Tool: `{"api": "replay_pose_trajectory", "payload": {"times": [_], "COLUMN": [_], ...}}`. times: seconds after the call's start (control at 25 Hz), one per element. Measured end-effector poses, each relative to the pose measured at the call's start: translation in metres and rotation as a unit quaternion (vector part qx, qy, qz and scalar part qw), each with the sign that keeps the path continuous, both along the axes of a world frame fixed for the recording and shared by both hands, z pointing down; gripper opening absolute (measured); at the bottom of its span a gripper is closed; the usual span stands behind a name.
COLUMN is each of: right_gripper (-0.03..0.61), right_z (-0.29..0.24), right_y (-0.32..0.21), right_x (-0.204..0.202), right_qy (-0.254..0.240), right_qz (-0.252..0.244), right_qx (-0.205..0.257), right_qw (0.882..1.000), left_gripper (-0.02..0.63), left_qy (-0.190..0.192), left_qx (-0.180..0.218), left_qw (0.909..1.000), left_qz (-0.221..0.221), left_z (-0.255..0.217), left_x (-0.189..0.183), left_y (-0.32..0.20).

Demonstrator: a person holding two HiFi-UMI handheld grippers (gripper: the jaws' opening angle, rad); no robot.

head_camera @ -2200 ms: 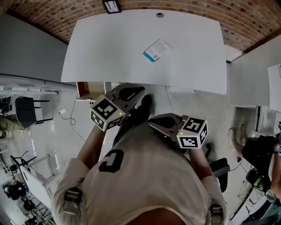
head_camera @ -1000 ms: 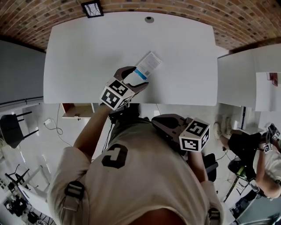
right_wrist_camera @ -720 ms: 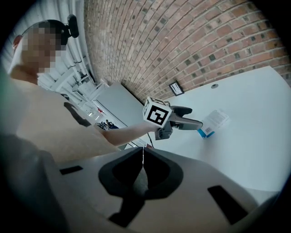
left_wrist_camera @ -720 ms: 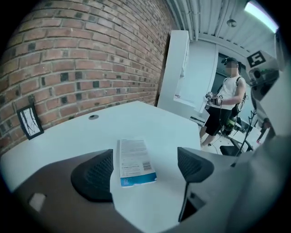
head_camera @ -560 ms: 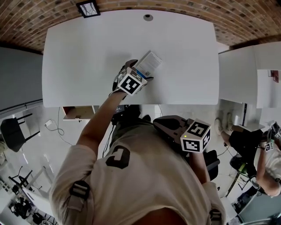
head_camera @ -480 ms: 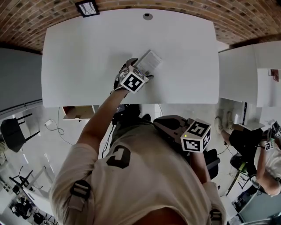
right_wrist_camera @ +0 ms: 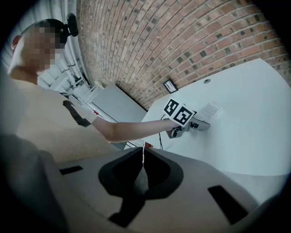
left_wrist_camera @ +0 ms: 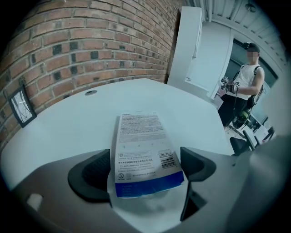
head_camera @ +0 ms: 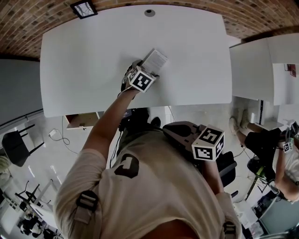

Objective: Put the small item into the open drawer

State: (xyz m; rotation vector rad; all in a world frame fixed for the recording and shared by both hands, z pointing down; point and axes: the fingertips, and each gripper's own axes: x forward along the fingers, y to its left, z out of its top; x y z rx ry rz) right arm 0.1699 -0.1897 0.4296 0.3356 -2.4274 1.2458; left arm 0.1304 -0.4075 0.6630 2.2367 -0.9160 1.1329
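on the white table [head_camera: 88, 51], a little in from its near edge, the small packet [head_camera: 154, 59] lies flat with its printed side up and a blue band across its near end. the left gripper [head_camera: 142, 68] is tipped down over that end at the person's outstretched arm. its jaws have just been opening and stand wide, one on each side of the blue band, with the pads not pressing on it. the right gripper [right_wrist_camera: 137, 159] hangs back by the person's body, its jaws closed together with nothing between them. the open drawer [head_camera: 83, 120] shows below the table's near edge, off to the left, well apart from the packet. the table's far edge meets a brick wall [head_camera: 196, 4].
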Motion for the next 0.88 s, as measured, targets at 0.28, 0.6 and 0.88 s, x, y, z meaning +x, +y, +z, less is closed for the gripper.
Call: {"api": "replay_pose_trajectory", "payload": {"times": [0.28, 0.6, 0.88], "right_gripper": [0.003, 0.003, 0.003], "right_z": [-0.003, -0.003, -0.001], "right_y": [0.003, 0.01, 0.021], "right_x": [0.01, 0.014, 0.014], "right_qy": [-0.007, -0.005, -0.005], "right_qz": [0.007, 0.011, 0.014], "right_qx": [0.0, 0.005, 0.013], "right_qw": [1.0, 1.0, 1.0], "left_gripper": [0.454, 0.454, 0.451], "left_qy": [-0.003, 0.01, 0.008], "left_qx": [0.03, 0.048, 0.048], "left_qw": [0.9996, 0.9988, 0.9987], "left_qz": [0.003, -0.004, -0.012], "left_z": [0.004, 0.003, 0.003], "left_x": [0.0, -0.002, -0.006], "left_y": [0.001, -0.001, 0.0]}}
